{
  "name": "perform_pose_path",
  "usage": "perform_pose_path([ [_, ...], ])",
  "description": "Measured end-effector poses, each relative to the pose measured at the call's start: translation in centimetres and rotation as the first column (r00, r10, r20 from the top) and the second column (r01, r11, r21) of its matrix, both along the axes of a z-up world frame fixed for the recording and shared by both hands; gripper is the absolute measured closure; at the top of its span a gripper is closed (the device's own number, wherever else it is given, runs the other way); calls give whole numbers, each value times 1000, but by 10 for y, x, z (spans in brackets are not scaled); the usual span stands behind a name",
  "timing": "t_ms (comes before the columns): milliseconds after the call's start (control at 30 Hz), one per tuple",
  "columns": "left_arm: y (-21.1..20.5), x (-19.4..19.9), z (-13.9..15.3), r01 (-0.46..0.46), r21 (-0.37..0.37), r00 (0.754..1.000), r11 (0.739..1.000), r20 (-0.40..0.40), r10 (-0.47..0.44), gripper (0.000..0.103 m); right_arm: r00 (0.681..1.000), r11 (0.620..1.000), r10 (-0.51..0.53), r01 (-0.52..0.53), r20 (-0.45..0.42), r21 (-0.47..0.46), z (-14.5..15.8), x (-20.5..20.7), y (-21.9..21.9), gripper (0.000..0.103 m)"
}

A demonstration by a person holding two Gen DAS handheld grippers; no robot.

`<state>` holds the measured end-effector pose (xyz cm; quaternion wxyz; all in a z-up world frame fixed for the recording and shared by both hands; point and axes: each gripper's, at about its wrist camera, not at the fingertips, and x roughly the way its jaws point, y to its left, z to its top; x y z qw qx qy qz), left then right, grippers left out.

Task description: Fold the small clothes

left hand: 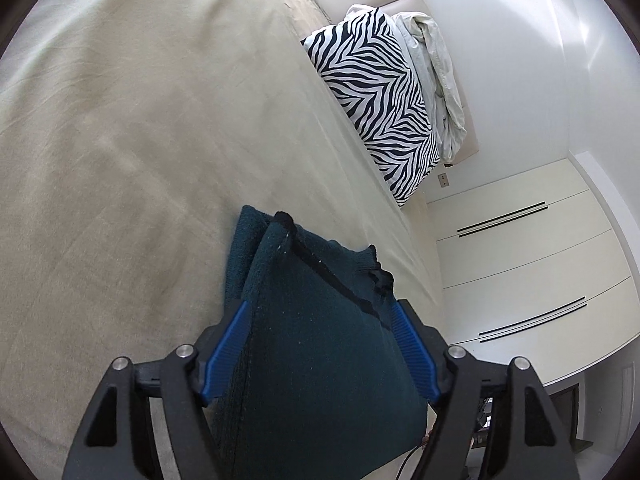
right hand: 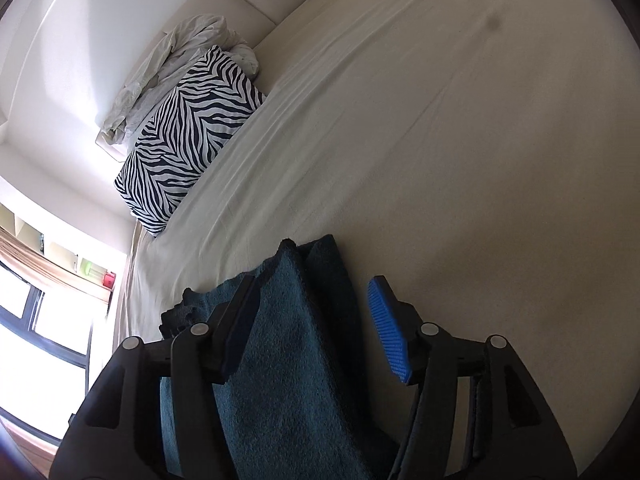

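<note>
Two tools (left hand: 320,320) (right hand: 316,320) agape around teal garment (left hand: 316,360) on bed (left hand: 120,140).

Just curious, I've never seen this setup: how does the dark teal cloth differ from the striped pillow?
The dark teal cloth is plain and fuzzy; the zebra pillow is boldly striped black and white. The cloth lies doubled over near the cameras, the pillow plump at the bed's far end against the headboard. Both rest on the bed.

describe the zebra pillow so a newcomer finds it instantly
Start at the big bed with the beige sheet. At its head end, against the white wall, the zebra pillow lies beside a crumpled pale duvet. Its black-and-white stripes are the only pattern among plain fabrics.
</note>
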<state>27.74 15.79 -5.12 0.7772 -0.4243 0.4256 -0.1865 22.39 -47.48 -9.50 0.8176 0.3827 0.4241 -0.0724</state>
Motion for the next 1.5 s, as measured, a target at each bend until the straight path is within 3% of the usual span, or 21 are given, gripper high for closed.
perform_pose_path([
  [133,-7,-27,10,26,93,999,995,33,-29,29,995,991,104,-104,-12,-80,13,-31,21,47],
  [300,-20,-63,7,65,189,997,980,38,-73,32,974,952,221,-226,-49,-206,26,-71,51,47],
  [533,-27,-96,-8,72,256,997,964,15,-78,36,961,932,267,-275,-65,-238,32,-121,60,48],
  [700,-32,-100,-14,84,307,996,948,10,-92,47,960,927,271,-279,-66,-251,33,-137,61,49],
  [800,-35,-99,-15,101,317,994,943,2,-107,54,958,922,279,-287,-66,-261,35,-141,63,55],
  [933,-39,-98,-17,117,342,993,932,-9,-121,57,952,906,291,-306,-94,-292,35,-142,65,70],
  [1067,-39,-97,-20,120,352,993,928,-21,-120,64,957,914,267,-288,-112,-285,31,-143,58,71],
  [1200,-38,-97,-20,122,351,992,928,-22,-122,65,974,941,206,-224,-95,-255,29,-146,42,70],
  [1267,-38,-97,-21,122,353,992,927,-23,-122,65,971,950,216,-233,-100,-208,24,-143,37,70],
  [1333,-39,-97,-20,123,357,992,926,-23,-123,65,961,935,250,-271,-116,-228,21,-140,42,71],
  [1400,-40,-96,-20,126,363,992,923,-24,-126,65,952,916,278,-303,-129,-264,20,-139,49,80],
  [1433,-41,-96,-21,127,367,992,922,-24,-127,66,950,910,281,-308,-135,-278,20,-138,52,90],
  [1500,-42,-95,-21,128,374,992,919,-28,-127,71,955,913,267,-294,-131,-282,21,-139,52,93],
])
